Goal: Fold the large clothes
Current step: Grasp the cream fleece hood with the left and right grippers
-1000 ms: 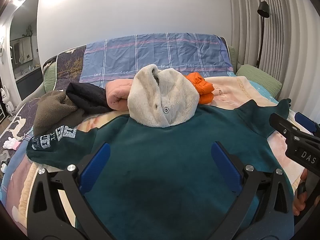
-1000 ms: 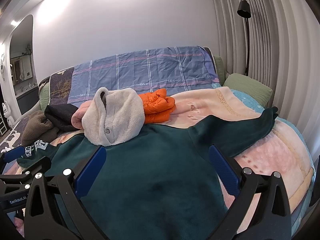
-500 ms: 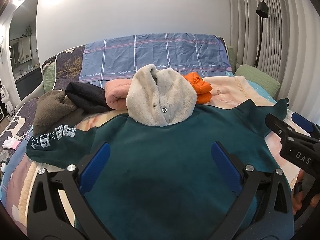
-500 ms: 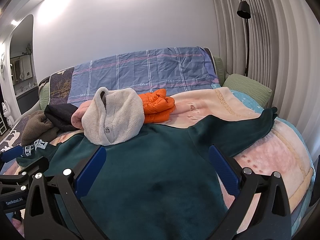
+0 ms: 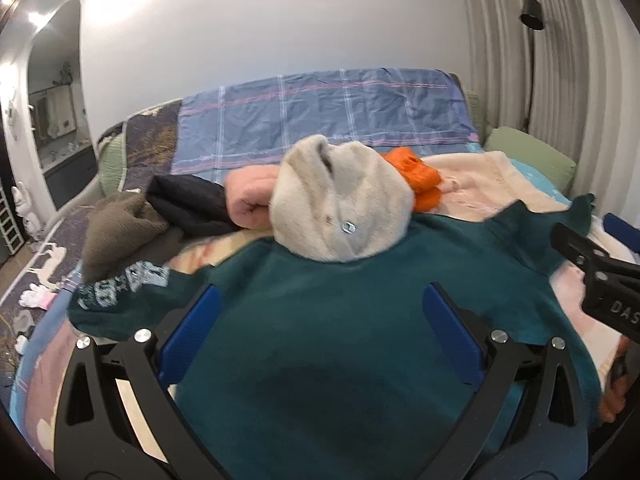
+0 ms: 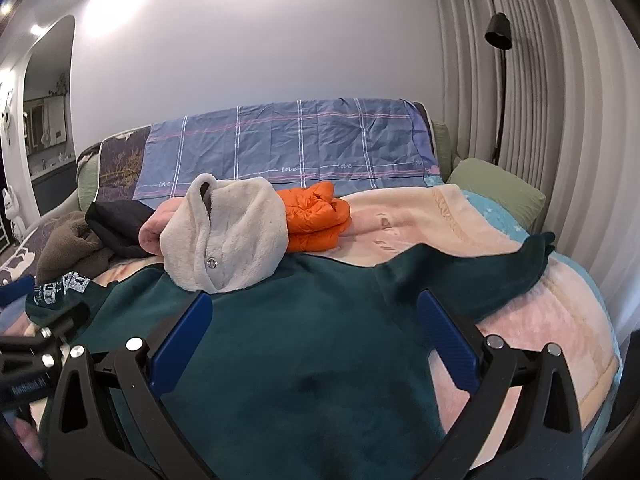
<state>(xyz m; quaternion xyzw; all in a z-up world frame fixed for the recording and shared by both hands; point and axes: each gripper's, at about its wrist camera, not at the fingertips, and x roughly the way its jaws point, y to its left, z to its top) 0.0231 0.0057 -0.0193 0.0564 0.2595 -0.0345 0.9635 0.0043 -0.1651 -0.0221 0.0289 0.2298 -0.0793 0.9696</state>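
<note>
plush dark-green sweater (image 5: 340, 344) lies flat, sleeves spread; fluffy cream jacket (image 5: 340, 212) bunched, perhaps overlapping its collar. left gripper (image 5: 320, 320) and right gripper (image 6: 316, 326) gape wide, empty.

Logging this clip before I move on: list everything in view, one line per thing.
sweater: 1, dark green, spread flat on bed, nearest
fleece: 1, cream, folded, at sweater's collar
jacket: 1, orange, folded, right of fleece
pink garment: 1, left of fleece
black garment: 1, further left
brown garment: 1, far left
blanket: 1, peach, under the clothes
sheet: 1, blue plaid, over headboard
pillow: 1, green, far right
lamp: 1, black, by curtain
left claw: open, over sweater
right claw: open, over sweater
</note>
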